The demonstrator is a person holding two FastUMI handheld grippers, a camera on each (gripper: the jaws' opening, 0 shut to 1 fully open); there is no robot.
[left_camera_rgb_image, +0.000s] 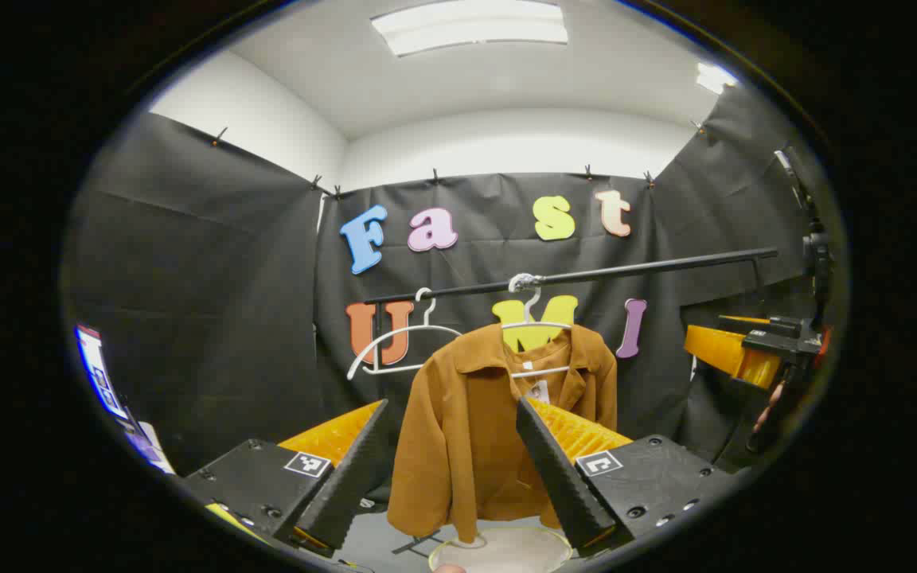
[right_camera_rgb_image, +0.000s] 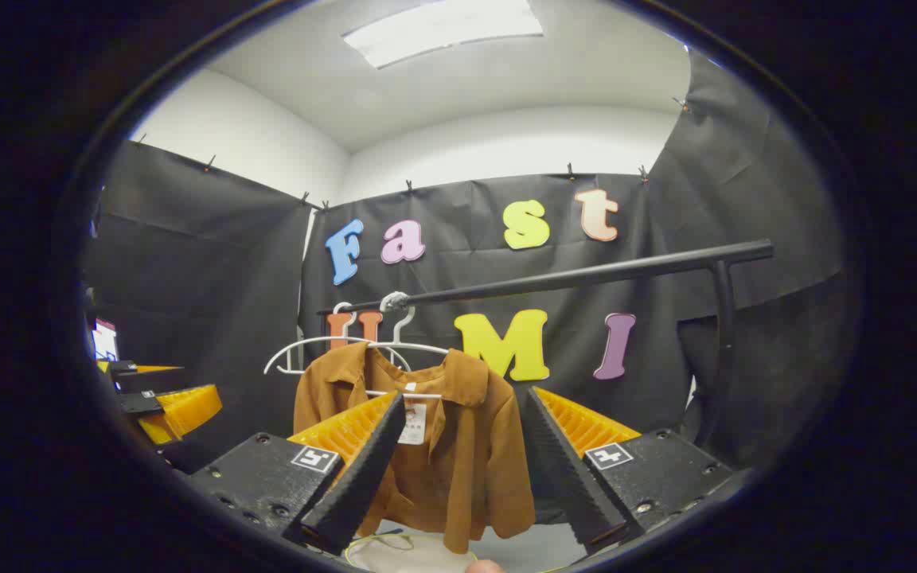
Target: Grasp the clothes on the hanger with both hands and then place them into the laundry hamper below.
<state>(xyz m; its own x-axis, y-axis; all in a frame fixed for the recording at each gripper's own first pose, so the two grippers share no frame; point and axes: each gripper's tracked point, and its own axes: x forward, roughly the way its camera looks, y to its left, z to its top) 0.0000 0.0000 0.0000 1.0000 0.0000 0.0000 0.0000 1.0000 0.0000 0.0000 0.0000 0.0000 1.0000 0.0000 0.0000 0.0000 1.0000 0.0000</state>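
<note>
A brown collared shirt (left_camera_rgb_image: 466, 438) hangs on a white hanger (left_camera_rgb_image: 534, 322) from a black rail (left_camera_rgb_image: 626, 270). My left gripper (left_camera_rgb_image: 452, 406) stands open in front of it, short of the cloth, with the shirt framed between its fingers. In the right gripper view the same shirt (right_camera_rgb_image: 458, 454) hangs a little left of centre, and my right gripper (right_camera_rgb_image: 466, 395) is open too, holding nothing. The pale round rim of the hamper (left_camera_rgb_image: 498, 549) sits under the shirt, also seen as the hamper (right_camera_rgb_image: 407, 555). Each gripper appears off to the side in the other's view: right gripper (left_camera_rgb_image: 717, 346), left gripper (right_camera_rgb_image: 168, 398).
An empty white hanger (left_camera_rgb_image: 395, 342) hangs on the rail left of the shirt. The rail's upright post (right_camera_rgb_image: 717, 342) stands at the right. A lit screen (left_camera_rgb_image: 96, 370) is at the far left. Black cloth walls close the booth behind and on both sides.
</note>
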